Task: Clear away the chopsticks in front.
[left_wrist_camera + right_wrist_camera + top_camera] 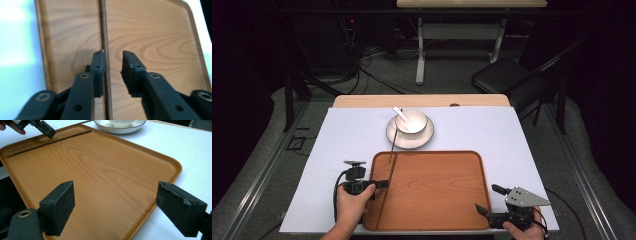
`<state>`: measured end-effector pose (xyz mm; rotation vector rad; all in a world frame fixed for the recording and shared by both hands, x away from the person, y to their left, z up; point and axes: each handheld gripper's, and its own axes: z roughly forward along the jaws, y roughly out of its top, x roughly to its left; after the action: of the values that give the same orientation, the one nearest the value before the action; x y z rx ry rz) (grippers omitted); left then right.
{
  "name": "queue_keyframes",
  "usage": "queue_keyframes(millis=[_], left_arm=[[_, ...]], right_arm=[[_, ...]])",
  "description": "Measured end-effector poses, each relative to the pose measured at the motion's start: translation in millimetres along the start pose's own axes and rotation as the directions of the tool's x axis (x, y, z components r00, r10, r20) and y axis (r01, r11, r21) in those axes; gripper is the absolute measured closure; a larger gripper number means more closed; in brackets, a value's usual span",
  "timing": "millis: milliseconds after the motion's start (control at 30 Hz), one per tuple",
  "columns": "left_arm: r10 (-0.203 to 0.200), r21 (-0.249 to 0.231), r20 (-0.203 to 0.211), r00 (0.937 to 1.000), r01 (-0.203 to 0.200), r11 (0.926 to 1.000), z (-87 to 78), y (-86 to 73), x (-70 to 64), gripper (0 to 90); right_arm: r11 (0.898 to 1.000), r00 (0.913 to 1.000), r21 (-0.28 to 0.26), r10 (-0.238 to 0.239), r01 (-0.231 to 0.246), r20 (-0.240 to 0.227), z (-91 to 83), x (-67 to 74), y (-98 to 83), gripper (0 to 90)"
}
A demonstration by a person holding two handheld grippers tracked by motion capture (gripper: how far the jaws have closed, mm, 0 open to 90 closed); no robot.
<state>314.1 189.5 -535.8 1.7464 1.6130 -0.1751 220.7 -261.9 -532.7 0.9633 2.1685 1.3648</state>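
Tray (447, 200): wood-grain finish, smooth w/ slight sheen, prob. laminate. Chopstick (106, 47) on its left part: dark wood, matt. Far plate (398, 135) & bowl (414, 120): glossy white ceramic, plate rim dark-lined. Table cover (352, 135): matt pale sheet. Gripper pads (178, 205): matt black, rough-edged.

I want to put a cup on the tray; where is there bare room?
The tray is bare from the chopstick along its left side across to its right rim. It is crowded at the left gripper over the chopstick, and behind the tray by the plate.
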Motion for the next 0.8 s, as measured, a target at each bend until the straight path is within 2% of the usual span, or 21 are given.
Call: queue_keyframes(millis=[133, 200, 300, 400, 467, 533, 633, 700, 800], left_arm=[[0.031, -0.014, -0.002, 0.9995, -0.031, 0.9994, -7.6, 11.3, -2.8, 57.9], [0.063, -0.012, -0.016, 0.9979, -0.064, 0.9979, -10.5, 17.7, -4.1, 52.0], [0.079, -0.021, -0.031, 0.9964, -0.08, 0.9966, -14.6, 25.2, -4.0, 51.3], [0.075, -0.034, -0.04, 0.9964, -0.076, 0.9965, -17.9, 33.7, -3.2, 50.4], [0.069, -0.037, -0.062, 0.9957, -0.072, 0.9967, -19.2, 39.6, -2.6, 49.8], [0.067, -0.043, -0.052, 0.9964, -0.069, 0.9967, -20.4, 45.0, -1.8, 49.7], [0.076, -0.034, -0.086, 0.9934, -0.079, 0.9963, -21.6, 55.3, -1.8, 46.4], [0.082, -0.04, -0.078, 0.9936, -0.086, 0.9955, -22.6, 61.6, -1.4, 45.1], [0.117, -0.028, -0.113, 0.9867, -0.121, 0.9923, -21.2, 71.2, -4.0, 41.9]], right_arm=[[1.0, 1.0, 0.001, 0.0, 0.0, 0.0, 0.1, 0.0, 0.1, 15.3], [1.0, 1.0, 0.001, 0.001, -0.001, 0.0, 0.1, 0.0, 0.1, 15.2], [1.0, 1.0, 0.001, 0.001, -0.001, -0.001, 0.2, 0.0, 0.1, 15.2], [1.0, 1.0, 0.001, 0.002, -0.002, -0.001, 0.2, -0.1, 0.0, 15.2], [1.0, 1.0, 0.001, 0.003, -0.003, -0.001, 0.2, -0.2, 0.0, 15.2], [1.0, 1.0, 0.002, 0.003, -0.003, -0.002, 0.4, -0.3, 0.0, 15.2], [1.0, 1.0, 0.002, 0.003, -0.003, -0.002, 0.4, -0.4, 0.0, 15.2], [1.0, 1.0, 0.002, 0.004, -0.004, -0.003, 0.4, -0.6, 0.0, 15.2], [1.0, 1.0, 0.002, 0.005, -0.005, -0.003, 0.4, -0.4, 0.0, 15.2]])
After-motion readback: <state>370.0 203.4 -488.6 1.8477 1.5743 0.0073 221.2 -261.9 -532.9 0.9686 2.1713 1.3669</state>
